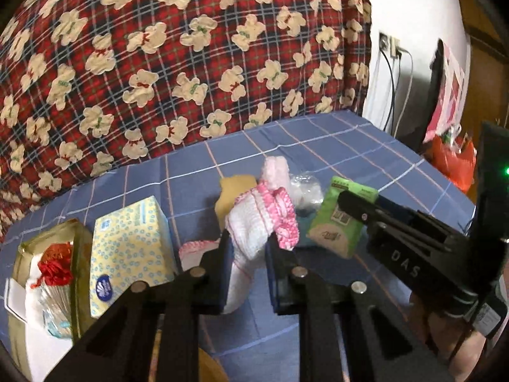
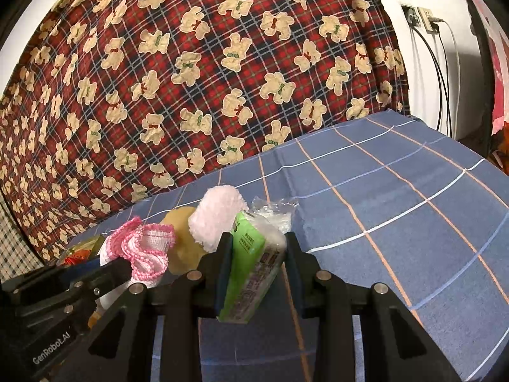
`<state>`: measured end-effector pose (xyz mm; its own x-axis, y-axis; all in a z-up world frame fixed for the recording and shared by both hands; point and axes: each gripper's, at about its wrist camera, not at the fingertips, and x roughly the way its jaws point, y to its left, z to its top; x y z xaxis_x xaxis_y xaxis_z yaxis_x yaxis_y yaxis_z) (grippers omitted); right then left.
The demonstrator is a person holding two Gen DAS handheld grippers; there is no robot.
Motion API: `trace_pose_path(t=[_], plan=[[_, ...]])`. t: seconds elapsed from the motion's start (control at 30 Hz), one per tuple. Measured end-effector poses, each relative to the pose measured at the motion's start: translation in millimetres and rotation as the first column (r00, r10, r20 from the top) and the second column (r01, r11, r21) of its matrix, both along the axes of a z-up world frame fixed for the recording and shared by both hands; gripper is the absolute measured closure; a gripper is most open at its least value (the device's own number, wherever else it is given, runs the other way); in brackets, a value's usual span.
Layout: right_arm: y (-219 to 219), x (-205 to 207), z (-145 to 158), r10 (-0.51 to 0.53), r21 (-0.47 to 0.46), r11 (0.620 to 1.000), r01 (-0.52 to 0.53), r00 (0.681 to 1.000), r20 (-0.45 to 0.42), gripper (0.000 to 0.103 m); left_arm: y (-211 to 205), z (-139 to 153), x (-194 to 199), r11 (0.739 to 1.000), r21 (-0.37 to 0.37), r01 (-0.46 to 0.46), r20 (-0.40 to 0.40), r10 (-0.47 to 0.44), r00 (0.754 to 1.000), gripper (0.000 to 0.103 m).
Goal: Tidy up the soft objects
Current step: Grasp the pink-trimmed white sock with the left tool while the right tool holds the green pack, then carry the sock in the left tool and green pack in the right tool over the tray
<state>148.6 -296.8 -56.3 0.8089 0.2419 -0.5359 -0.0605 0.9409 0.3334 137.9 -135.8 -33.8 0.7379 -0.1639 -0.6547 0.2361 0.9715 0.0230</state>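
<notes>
Your left gripper (image 1: 246, 248) is clamped narrow on a white knitted cloth with pink frilled edging (image 1: 254, 229), which hangs between the pads clear of the blue checked tablecloth (image 1: 366, 146). Your right gripper (image 2: 257, 254) is closed on a green tissue pack (image 2: 251, 270), held tilted above the same cloth. Between the two grips, on the table, lie a tan sponge (image 1: 233, 191), a fluffy pale pink roll (image 1: 276, 168) and a clear crinkled plastic wrap (image 1: 305, 187), all bunched close together. At the left edge of the left wrist view stand a yellow patterned tissue box (image 1: 130, 251) and, just beside it, a gold container (image 1: 51, 273) (contents red and white, not identifiable). A red plaid bear-print fabric (image 1: 191, 57) rises behind the table.
</notes>
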Motion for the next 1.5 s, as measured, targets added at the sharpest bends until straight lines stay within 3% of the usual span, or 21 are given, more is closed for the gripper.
trace_pose_path(t=[0.23,0.7,1.5], plan=[[4.2,-0.8,0.2,0.011,-0.020,1.000,-0.010,1.000,0.019,0.068,1.9,-2.0,-7.4,0.998,-0.053,-0.022,0.045,0.025,0.999,0.086],[8.4,-2.8,3.6,0.009,-0.049,0.999,-0.007,0.999,0.041,0.068,6.3,-6.0,-18.4,0.995,-0.086,-0.041,0.119,0.051,0.992,0.086],[23.8,-18.6,19.6,0.053,-0.103,0.994,-0.036,0.985,0.165,0.068,15.0,-5.4,-30.9,0.988,-0.148,-0.044,0.219,0.076,0.973,0.086]])
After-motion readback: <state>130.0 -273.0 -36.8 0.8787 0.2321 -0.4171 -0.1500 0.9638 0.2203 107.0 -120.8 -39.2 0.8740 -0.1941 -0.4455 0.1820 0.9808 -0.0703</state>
